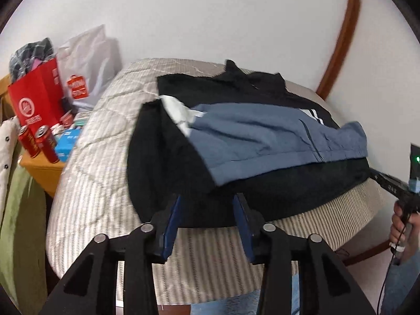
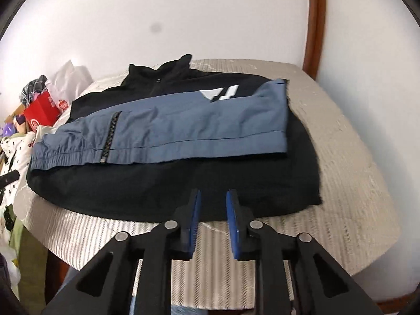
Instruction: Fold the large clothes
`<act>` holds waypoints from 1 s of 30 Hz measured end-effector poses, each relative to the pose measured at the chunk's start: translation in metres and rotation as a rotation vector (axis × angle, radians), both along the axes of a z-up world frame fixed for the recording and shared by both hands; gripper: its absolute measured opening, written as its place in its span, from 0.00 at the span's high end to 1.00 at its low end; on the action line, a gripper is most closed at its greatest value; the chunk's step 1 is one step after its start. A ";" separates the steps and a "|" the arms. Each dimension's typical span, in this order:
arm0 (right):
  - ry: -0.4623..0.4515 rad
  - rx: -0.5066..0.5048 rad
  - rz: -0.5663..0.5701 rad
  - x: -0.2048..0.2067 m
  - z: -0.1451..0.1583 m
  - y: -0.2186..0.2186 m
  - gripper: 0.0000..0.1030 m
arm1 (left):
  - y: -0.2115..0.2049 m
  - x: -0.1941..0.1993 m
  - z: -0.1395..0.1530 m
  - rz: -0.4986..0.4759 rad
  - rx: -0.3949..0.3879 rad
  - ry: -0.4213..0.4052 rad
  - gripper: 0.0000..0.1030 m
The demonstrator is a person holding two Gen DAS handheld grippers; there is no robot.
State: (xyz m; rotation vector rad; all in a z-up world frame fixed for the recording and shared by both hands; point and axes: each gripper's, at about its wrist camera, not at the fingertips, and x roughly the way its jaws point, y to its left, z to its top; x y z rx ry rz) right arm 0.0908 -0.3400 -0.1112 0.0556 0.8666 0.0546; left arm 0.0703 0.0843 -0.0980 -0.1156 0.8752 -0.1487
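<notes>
White walls stand behind a bed point(image 2: 354, 157) with a striped cover, and a brown wooden frame point(image 2: 312, 26) runs up at the right. On the bed lies the jacket point(image 2: 157, 183), black, spread flat, with its collar toward the wall and its hem along the near edge. A blue sleeve point(image 2: 183, 123) is folded across the body, from the right side to the left edge, where its cuff reaches the bed's left side. A black zip crosses the sleeve, and a white mark shows beside it on the chest.

The left gripper point(image 1: 207, 202) hangs at the near edge, over the hem, its jaws wide and holding nothing. The right gripper point(image 2: 213, 197) is also at the near edge above the hem, with its jaws narrower but apart and nothing between them.

Left of the bed, a red bag point(image 1: 36, 97), a white bag point(image 1: 86, 60) and red cans point(image 1: 39, 141) stand on a wooden stand point(image 1: 39, 168).
</notes>
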 end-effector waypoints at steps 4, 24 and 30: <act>-0.016 0.005 -0.004 0.004 -0.004 0.011 0.84 | -0.017 0.010 -0.009 -0.039 -0.030 0.040 0.74; 0.065 0.013 -0.044 0.056 -0.047 0.013 0.84 | -0.078 0.068 -0.051 -0.103 -0.030 0.091 0.79; 0.043 0.016 -0.023 0.083 -0.039 0.025 0.84 | -0.069 0.083 -0.032 -0.049 0.006 0.024 0.79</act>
